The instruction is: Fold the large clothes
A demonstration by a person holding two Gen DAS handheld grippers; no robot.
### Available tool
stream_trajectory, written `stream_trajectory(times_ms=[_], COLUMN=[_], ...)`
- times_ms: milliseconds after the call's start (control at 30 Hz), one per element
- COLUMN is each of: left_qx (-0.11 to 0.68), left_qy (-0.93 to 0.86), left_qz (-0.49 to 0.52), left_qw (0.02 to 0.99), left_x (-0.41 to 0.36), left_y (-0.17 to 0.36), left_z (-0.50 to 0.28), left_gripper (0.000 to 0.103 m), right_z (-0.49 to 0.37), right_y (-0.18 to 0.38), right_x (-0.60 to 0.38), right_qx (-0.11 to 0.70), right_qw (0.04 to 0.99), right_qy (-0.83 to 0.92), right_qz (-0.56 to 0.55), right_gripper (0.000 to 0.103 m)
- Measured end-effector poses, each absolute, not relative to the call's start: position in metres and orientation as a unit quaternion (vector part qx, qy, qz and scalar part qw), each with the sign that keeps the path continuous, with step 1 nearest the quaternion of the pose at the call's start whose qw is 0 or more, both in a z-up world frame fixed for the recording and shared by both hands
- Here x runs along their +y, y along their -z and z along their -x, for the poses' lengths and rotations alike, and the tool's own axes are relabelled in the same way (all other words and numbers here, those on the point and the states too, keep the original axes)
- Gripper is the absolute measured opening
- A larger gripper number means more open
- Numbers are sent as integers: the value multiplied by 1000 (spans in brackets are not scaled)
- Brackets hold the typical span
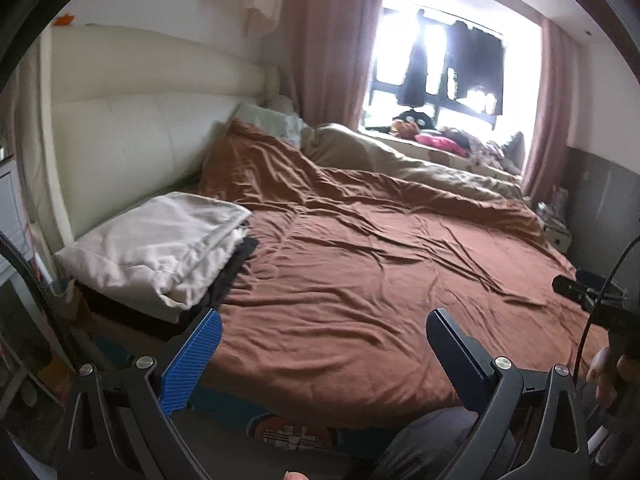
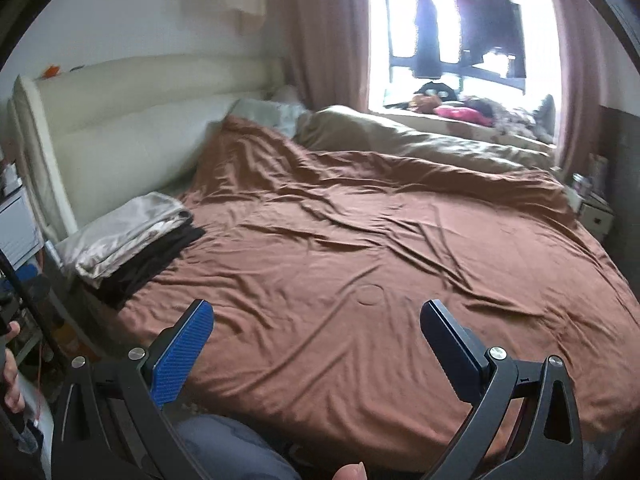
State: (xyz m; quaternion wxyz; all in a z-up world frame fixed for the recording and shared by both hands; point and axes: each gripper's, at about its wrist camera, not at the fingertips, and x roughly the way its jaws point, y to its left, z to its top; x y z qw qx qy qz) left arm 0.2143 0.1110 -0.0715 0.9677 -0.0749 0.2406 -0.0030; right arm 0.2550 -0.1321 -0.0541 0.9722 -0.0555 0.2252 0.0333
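The wide bed [image 1: 360, 408] fills both views, covered by a wrinkled rust-brown duvet [image 1: 360, 248] that lies spread across most of the mattress; a cream padded leather headboard [image 1: 132, 120] stands along the bed's left side as seen; a crumpled beige-olive blanket [image 1: 420, 160] lies along the far edge of the bed, beneath the window; the bright window [image 1: 448, 40] is flanked by dusty-pink curtains [image 1: 324, 40], with dark garments [image 1: 476, 56] hanging against the glass; assorted items, one of them pink, lie on the window ledge [image 1: 436, 142], too blurred to identify.

The task's clothes sit at the near left corner of the bed, next to the headboard, as a stack: a folded cream-white fabric item [image 1: 160, 248] rests on top of folded black garments [image 1: 232, 276]; the right wrist view shows the same stack, pale item [image 2: 128, 232] above black layers [image 2: 152, 260], squared at the edges; a pale green-grey pillow [image 1: 268, 120] lies at the far end of the headboard, partly under the duvet.

The left claw [image 1: 324, 344] stands above the near edge of the bed, its blue ribbed finger pads [image 1: 192, 360] spread wide apart and holding nothing; the right claw [image 2: 316, 340] is likewise spread wide and empty above the duvet; a grey-clad knee [image 2: 224, 448] shows at the lower edge of the right wrist view; part of a hand [image 1: 604, 376] appears at the right margin of the left wrist view.
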Motion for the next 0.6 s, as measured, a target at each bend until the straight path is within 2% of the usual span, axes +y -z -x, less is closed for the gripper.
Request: stream_trajectory(times_ms=[600], left_qx=[231], left_qy=[69], left_qz=[51], left_qw=[969], left_x=[54], left_y=[89], left_z=[-172], left_gripper=[103], right_z=[-172], right_y=[85], right_x=[-148], right_qx=[196], right_qw=[980], right_qy=[14], right_qz=[31], right_gripper=[103])
